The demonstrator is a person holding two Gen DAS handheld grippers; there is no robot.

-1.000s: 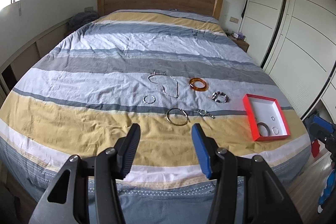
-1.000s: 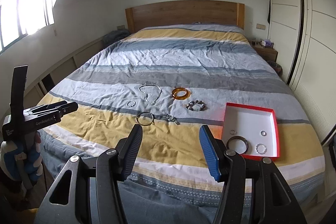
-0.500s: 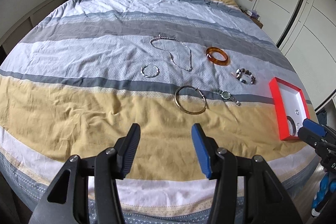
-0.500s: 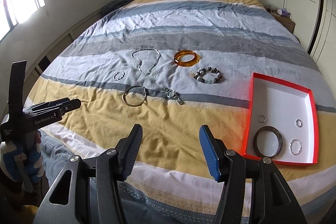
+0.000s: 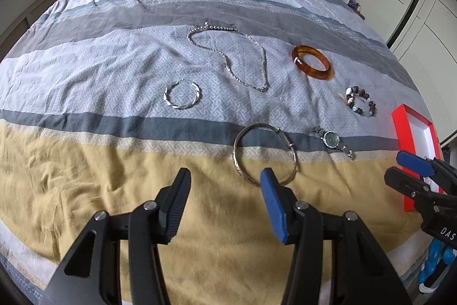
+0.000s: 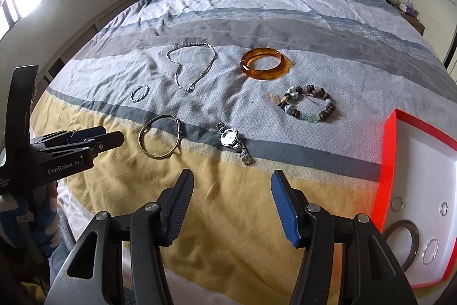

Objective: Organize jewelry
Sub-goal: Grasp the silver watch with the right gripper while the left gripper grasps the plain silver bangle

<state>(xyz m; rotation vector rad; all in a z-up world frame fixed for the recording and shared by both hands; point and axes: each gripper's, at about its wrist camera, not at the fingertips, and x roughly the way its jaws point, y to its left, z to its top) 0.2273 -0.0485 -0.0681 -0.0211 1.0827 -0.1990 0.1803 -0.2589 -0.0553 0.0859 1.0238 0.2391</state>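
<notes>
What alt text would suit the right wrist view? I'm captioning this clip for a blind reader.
The open, empty right gripper hangs over a striped bedspread strewn with jewelry: chain necklace, amber bangle, beaded bracelet, wristwatch, thin metal bangle and small twisted ring. A red-rimmed tray at right holds several rings; the left gripper enters from the left.

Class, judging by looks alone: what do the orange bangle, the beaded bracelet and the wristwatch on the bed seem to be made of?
Orange bangle: translucent, glossy amber colour, so probably resin, glass or amber.
Beaded bracelet: dark matte beads that look wooden, mixed with pale glossy ones, perhaps ceramic or stone.
Wristwatch: silvery, reflective linked band and case, apparently polished metal.
</notes>
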